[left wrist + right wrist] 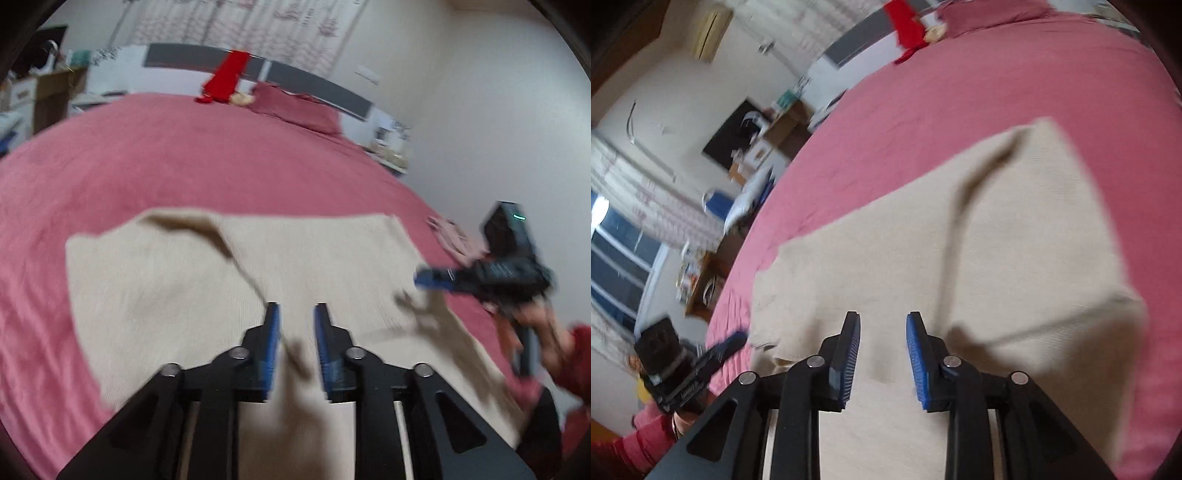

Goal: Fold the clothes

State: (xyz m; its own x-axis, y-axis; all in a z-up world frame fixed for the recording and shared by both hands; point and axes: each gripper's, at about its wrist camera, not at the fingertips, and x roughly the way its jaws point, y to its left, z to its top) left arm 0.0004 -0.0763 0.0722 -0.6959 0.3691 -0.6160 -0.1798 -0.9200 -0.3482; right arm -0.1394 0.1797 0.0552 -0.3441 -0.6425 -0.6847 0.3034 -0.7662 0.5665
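While the cream garment [236, 280] is lying spread across the pink bed [184, 155], long axis running left-right, both the left gripper [295, 314] and right gripper [882, 325] are hovering released above its near edge.

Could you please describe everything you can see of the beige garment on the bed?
The beige garment is a plain cream piece of what looks like fine ribbed knit, lying mostly flat on the pink bedspread. A raised crease runs across it, and its near right part is rumpled. Motion blur hides finer detail. Both the left claw and the right claw are open above it, gripping nothing.
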